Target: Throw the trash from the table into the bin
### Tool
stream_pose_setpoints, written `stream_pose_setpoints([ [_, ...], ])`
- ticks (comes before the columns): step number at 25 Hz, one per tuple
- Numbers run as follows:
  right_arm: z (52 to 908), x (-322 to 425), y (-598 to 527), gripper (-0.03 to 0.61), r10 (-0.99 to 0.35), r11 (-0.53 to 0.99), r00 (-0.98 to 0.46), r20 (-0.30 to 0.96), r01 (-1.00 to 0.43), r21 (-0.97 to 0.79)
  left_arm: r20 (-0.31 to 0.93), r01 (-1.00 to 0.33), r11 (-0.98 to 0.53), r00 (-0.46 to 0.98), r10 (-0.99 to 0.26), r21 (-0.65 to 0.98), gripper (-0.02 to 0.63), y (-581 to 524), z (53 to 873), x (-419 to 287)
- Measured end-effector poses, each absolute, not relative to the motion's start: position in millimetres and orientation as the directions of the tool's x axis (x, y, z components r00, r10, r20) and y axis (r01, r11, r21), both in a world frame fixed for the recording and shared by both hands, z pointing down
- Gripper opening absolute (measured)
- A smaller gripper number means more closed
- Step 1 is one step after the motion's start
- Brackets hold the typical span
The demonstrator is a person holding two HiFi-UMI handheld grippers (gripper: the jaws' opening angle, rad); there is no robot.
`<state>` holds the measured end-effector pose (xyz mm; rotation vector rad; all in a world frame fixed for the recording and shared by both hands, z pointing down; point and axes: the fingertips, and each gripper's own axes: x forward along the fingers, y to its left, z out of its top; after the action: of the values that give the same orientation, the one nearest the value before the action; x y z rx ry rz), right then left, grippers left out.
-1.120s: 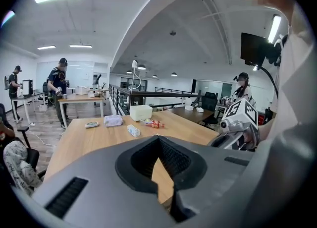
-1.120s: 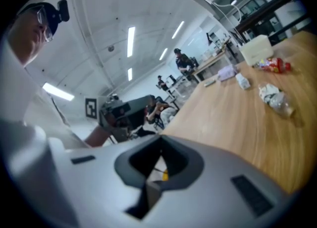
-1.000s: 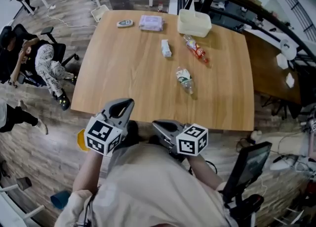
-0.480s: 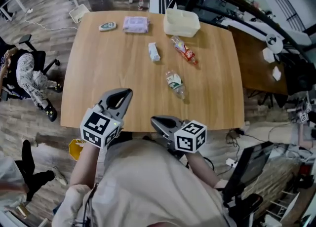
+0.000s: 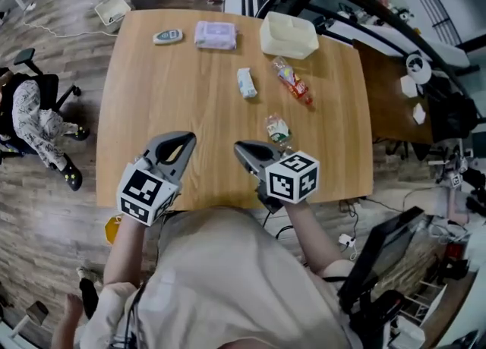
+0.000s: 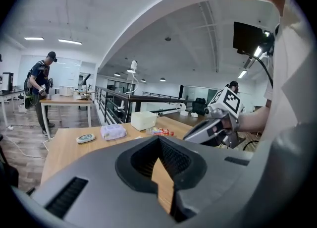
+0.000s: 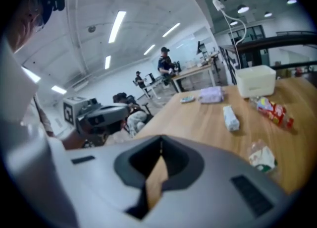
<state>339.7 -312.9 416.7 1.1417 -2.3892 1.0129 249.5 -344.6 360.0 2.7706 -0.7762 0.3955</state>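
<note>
- Both grippers sit over the near edge of the worktop (image 5: pixel 152 97), close to the person's body. The left gripper (image 5: pixel 184 137) has its fingers clenched shut with nothing in them; the right gripper (image 5: pixel 241 146) is the same, closed and empty.
- The trash lies untouched. The nearest piece is a crushed bottle (image 5: pixel 278 130), just beyond the right gripper's tip.
- Further out are a red wrapper (image 5: pixel 293 83) and, beside it, a small white packet (image 5: pixel 246 82).
- Along the far edge are a pale tissue pack (image 5: pixel 215 34), a small handset (image 5: pixel 167 36) and a white tub (image 5: pixel 288 35). I cannot tell whether these count as trash.
- A basket (image 5: pixel 112 10) stands on the floor past the far left corner. I cannot tell whether it or the tub is the bin.
- Judged handling, bottle: light, thin clear plastic, already crumpled — likely slick and springy, so it may squirt out of a hard squeeze. Best taken across the narrow neck end or a flattened fold, not the rounded belly.
- Wrapper: limp film, almost no weight. Pinch one crimped end and expect it to dangle.
- Packet: small and soft-sided. Close across its short width.
- The fingers must open before any of this can start.
</note>
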Motion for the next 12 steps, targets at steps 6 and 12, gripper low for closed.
stream_pose_setpoints([
  [6, 441, 363, -384, 0.005, -0.584, 0.394, -0.507, 0.634, -0.860, -0.324, 0.318, -0.521, -0.832, 0.835, -0.449, 0.193, 0.020, -367, 371, 242],
  [12, 463, 392, -439, 0.006, -0.614, 0.319, -0.385, 0.689, -0.920, -0.229, 0.334, -0.524, -0.819, 0.834, -0.439, 0.233, 0.020, -384, 389, 233],
])
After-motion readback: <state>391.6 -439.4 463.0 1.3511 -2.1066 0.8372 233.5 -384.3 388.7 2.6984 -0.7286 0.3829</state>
